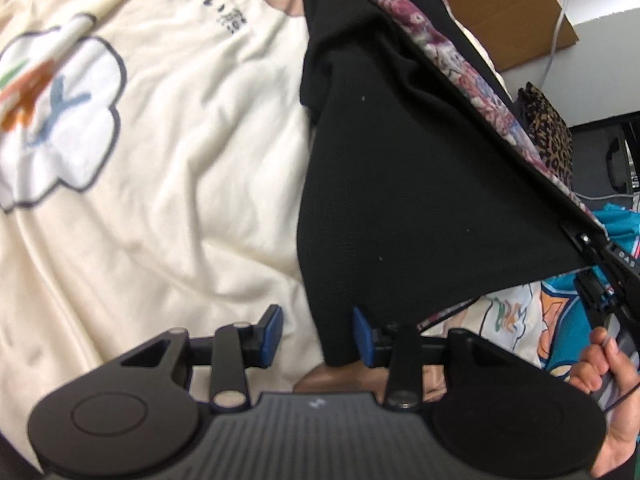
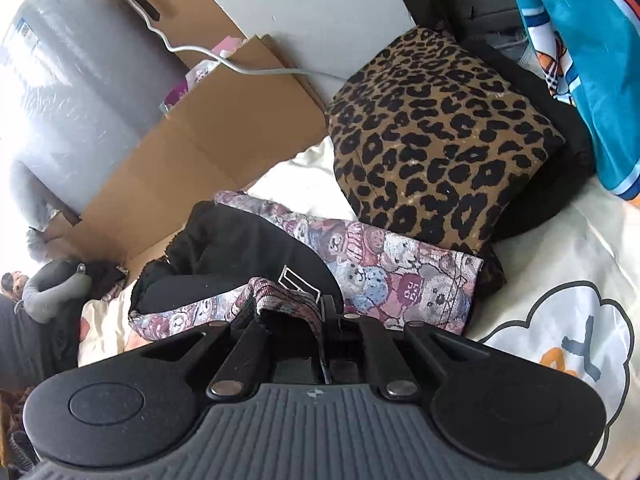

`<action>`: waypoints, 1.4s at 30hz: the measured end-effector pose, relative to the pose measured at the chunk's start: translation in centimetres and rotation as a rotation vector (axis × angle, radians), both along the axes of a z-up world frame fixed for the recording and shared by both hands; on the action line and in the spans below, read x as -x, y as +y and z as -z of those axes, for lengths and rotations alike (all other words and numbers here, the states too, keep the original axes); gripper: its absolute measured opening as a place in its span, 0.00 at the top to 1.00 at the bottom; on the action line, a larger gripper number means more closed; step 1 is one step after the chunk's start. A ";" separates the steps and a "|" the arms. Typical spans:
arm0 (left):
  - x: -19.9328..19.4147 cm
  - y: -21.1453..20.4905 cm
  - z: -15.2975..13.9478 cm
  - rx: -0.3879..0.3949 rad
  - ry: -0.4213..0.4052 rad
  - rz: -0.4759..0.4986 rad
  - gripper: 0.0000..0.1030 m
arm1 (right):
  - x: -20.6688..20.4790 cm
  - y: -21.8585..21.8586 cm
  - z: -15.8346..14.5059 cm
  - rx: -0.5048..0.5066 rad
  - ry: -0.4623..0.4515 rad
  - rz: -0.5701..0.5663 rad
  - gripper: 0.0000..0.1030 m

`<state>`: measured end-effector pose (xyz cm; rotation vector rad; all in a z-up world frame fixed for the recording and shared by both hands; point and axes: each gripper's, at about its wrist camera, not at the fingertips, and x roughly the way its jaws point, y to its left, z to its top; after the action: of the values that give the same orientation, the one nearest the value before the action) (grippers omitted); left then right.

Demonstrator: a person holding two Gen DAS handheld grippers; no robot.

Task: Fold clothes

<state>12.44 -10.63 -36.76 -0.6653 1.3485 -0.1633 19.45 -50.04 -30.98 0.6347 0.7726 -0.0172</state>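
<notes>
A black-lined garment (image 1: 400, 184) with a teddy-bear print outside (image 2: 400, 280) hangs stretched in the left wrist view. My right gripper (image 2: 320, 314) is shut on its bear-print edge; in the left wrist view that same gripper (image 1: 596, 252) pinches the garment's far right corner. My left gripper (image 1: 317, 330) is open at the garment's lower left corner. The black edge reaches partly between the blue pads (image 1: 272, 328), and the pads are not closed on it.
A cream cloth with a cloud print (image 1: 140, 200) covers the surface below. A folded leopard-print garment (image 2: 440, 140) lies behind, with teal clothing (image 2: 580, 60) to its right. A cardboard box (image 2: 200, 152) and a white cable (image 2: 248, 70) stand at the back. A person's hand (image 1: 600, 364) holds the right gripper.
</notes>
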 end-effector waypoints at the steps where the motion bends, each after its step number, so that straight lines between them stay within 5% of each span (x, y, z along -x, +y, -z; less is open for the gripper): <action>1: 0.1 0.0 0.2 0.010 0.000 -0.009 0.60 | 0.0 0.1 0.2 0.002 0.004 -0.003 0.98; 11: 1.4 -0.4 1.8 0.107 -0.008 -0.093 0.61 | 0.5 -1.3 1.9 -0.102 -0.002 -0.007 0.98; 16: 2.3 -0.2 1.4 0.127 -0.035 -0.100 0.80 | 0.4 -1.5 2.8 -0.121 0.005 -0.007 0.98; 25: 2.0 1.3 -0.1 0.214 -0.052 -0.116 0.94 | 0.9 -2.9 4.5 -0.180 0.001 0.034 0.98; 35: 2.1 1.8 -0.2 0.318 -0.053 -0.121 0.96 | -0.4 -4.0 2.7 -0.143 -0.028 0.066 0.98; 42: 3.8 0.9 1.6 0.277 0.006 -0.125 0.96 | -0.8 -5.1 4.4 -0.148 0.029 0.111 0.98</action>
<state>8.68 -9.68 -38.35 -0.9818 1.2976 -0.2501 20.28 -55.13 -35.38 0.8191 0.7705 -0.0718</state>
